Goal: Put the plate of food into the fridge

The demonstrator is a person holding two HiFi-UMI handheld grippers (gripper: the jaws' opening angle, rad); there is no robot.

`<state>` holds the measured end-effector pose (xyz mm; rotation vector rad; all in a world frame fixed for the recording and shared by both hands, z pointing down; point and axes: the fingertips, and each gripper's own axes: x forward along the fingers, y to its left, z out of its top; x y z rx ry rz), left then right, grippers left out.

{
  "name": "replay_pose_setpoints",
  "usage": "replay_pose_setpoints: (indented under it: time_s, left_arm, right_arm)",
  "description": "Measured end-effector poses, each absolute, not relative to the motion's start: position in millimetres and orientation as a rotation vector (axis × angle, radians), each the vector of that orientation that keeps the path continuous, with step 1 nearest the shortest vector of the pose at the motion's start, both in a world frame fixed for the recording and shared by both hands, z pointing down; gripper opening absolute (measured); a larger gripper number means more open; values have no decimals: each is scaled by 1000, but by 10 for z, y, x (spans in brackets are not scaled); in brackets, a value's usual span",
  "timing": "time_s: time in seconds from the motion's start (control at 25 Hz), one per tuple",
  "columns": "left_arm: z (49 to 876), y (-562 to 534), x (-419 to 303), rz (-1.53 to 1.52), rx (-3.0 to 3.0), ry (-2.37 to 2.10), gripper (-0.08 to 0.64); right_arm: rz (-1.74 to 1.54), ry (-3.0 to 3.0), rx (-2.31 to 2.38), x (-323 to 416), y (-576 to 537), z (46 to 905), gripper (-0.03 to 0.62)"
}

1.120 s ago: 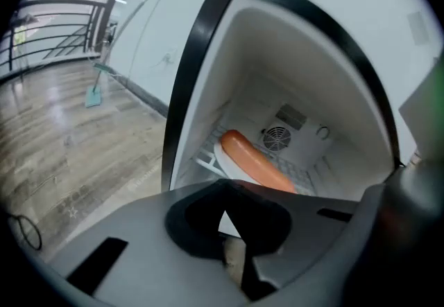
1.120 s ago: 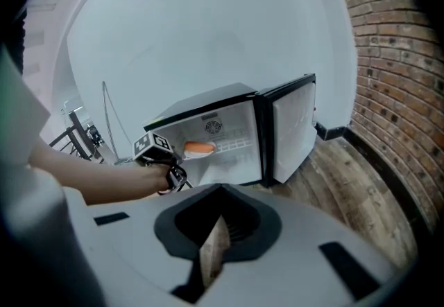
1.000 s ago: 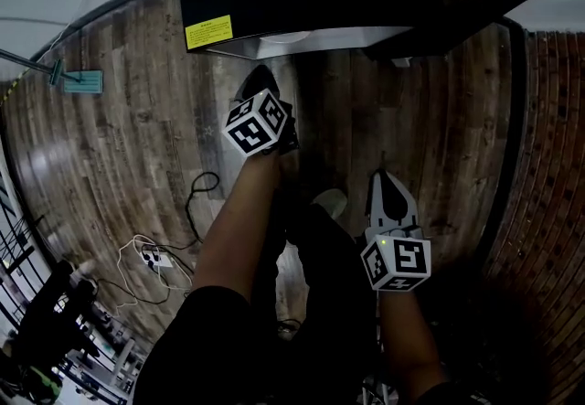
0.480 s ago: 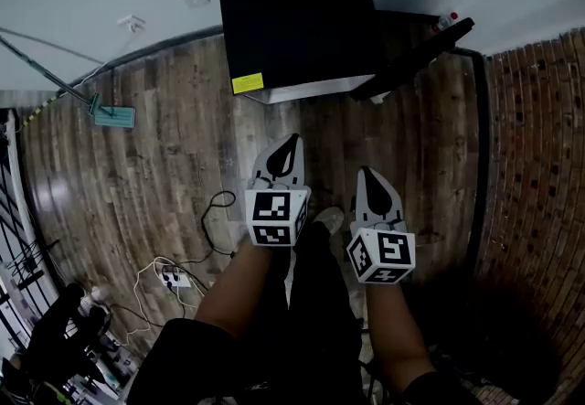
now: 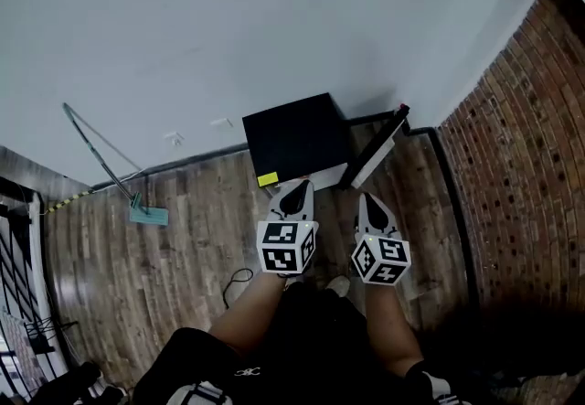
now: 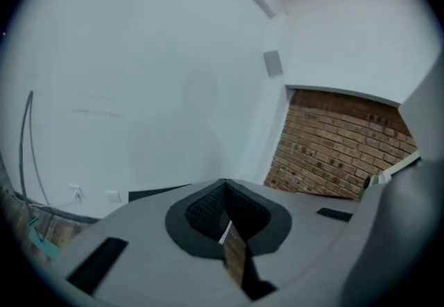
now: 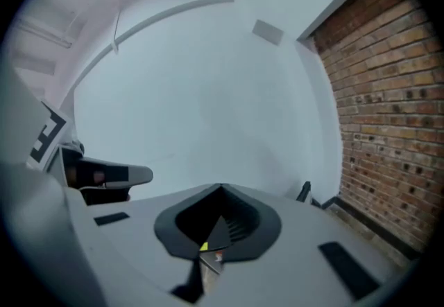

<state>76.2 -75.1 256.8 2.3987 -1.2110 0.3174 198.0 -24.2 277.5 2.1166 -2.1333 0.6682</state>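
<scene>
Fridge [image 5: 294, 140] sits black against the white wall [image 5: 274, 28], door [image 5: 377, 149] wide open, while left gripper [image 5: 293, 199] and right gripper [image 5: 372, 208] hover side by side before it, both closed on nothing.

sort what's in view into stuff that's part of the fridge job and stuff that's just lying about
Part of the job:
- black mini fridge
- its open door
- left gripper and right gripper, both shut and empty
- no plate of food in view

Just lying about:
- mop leaning on the wall
- cable on the wooden floor
</scene>
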Motion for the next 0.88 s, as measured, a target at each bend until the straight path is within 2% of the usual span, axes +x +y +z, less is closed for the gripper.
replay_pose_setpoints:
  time_s: [0.24, 0.48, 0.88]
  left_arm:
    - [1562, -850, 702, 212, 2488, -1178, -5]
    - [995, -850, 928, 158, 2577, -1158, -5]
    - [855, -700, 1207, 113, 2624, -1153, -5]
  right_arm:
    - [545, -2228, 2148, 1880, -415, 1740, 12]
    - [435, -2306, 2141, 1972, -509, 1059, 12]
    - [386, -2313, 2120, 2098, -386, 884, 12]
